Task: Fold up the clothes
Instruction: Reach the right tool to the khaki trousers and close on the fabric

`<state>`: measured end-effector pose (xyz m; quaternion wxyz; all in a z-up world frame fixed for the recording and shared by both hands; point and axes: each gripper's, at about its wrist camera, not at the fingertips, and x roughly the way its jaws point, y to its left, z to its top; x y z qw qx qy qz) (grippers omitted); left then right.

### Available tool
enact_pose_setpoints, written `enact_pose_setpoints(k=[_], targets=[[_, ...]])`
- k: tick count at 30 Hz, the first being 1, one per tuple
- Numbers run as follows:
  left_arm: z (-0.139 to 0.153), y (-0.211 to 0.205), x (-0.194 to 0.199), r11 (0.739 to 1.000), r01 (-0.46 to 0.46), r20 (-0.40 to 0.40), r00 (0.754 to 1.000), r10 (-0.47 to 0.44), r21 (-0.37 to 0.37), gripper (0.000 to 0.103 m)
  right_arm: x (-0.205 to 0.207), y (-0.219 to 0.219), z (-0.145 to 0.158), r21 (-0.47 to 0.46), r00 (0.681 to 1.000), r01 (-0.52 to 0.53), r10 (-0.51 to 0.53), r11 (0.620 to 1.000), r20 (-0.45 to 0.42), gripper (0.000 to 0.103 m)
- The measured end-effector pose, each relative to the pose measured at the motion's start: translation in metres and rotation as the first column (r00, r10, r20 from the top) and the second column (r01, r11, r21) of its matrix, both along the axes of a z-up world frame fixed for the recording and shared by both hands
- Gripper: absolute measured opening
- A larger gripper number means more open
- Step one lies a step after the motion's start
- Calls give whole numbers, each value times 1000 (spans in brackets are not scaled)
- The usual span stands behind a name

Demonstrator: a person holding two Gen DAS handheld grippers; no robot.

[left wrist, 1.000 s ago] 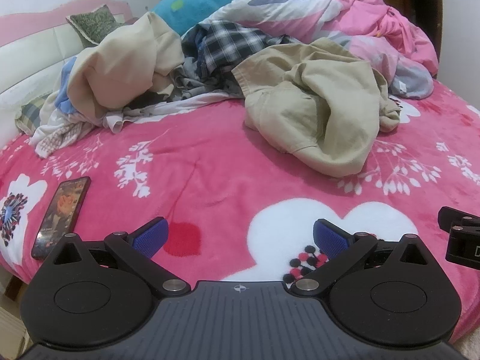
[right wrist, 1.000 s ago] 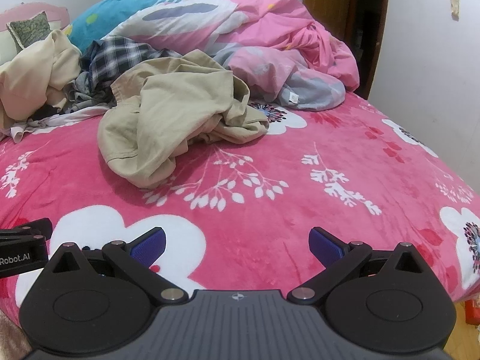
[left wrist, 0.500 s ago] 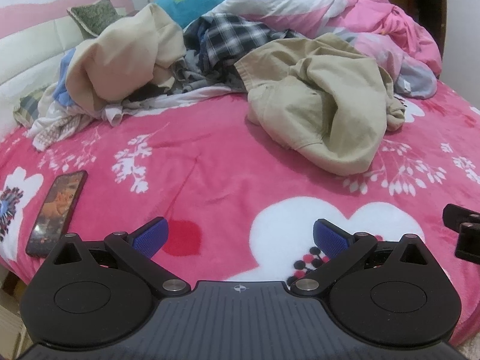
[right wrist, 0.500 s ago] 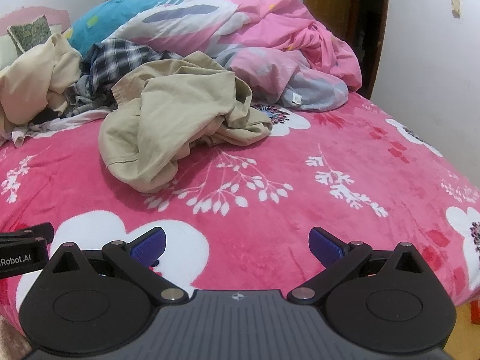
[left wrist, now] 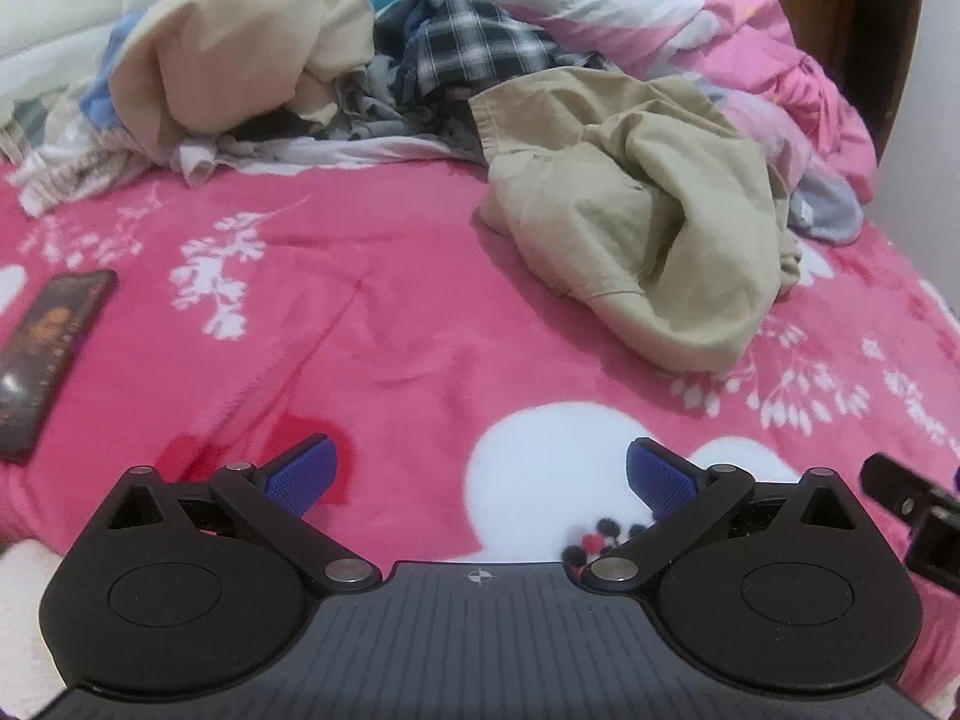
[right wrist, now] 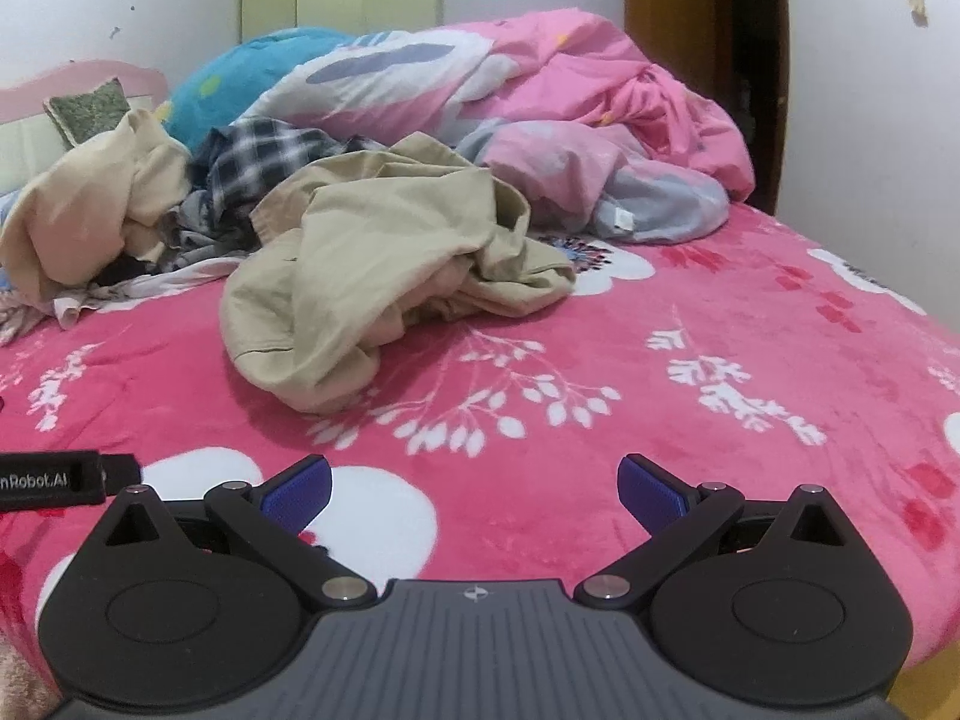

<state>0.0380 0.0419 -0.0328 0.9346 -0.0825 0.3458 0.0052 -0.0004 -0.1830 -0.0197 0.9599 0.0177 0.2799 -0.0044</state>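
A crumpled khaki garment (left wrist: 648,210) (right wrist: 384,264) lies on the pink flowered blanket (left wrist: 372,312) (right wrist: 690,324), ahead of both grippers. Behind it is a heap of clothes: a cream garment (left wrist: 252,48) (right wrist: 90,210), a black-and-white plaid shirt (left wrist: 474,42) (right wrist: 252,162) and grey pieces. My left gripper (left wrist: 477,471) hovers open over the blanket's near edge, nothing between its blue pads. My right gripper (right wrist: 474,489) is open too and holds nothing. Each gripper's side shows at the edge of the other's view.
A phone (left wrist: 48,354) lies on the blanket at the left. A bunched pink and blue duvet (right wrist: 540,96) fills the back of the bed. A green cushion (right wrist: 90,111) leans on the headboard. A wooden door (right wrist: 708,42) and white wall stand at the right.
Both grippers have moved forward over the bed, so the khaki garment looks nearer and larger. Both stay open.
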Motion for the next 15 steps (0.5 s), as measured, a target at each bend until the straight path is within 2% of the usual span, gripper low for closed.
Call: enact_pose_setpoints(k=[5, 11, 15], targets=[[-3, 11, 16, 996, 20, 15, 1000, -19, -84, 103, 12, -4, -2, 34, 1000, -16, 17, 999, -9, 103], [2, 20, 41, 997, 13, 63, 998, -8, -73, 103, 38, -10, 3, 72, 1000, -21, 22, 997, -21, 103], [2, 25, 61, 998, 15, 80, 997, -9, -67, 103, 58, -17, 10, 155, 999, -54, 54, 987, 3, 103]])
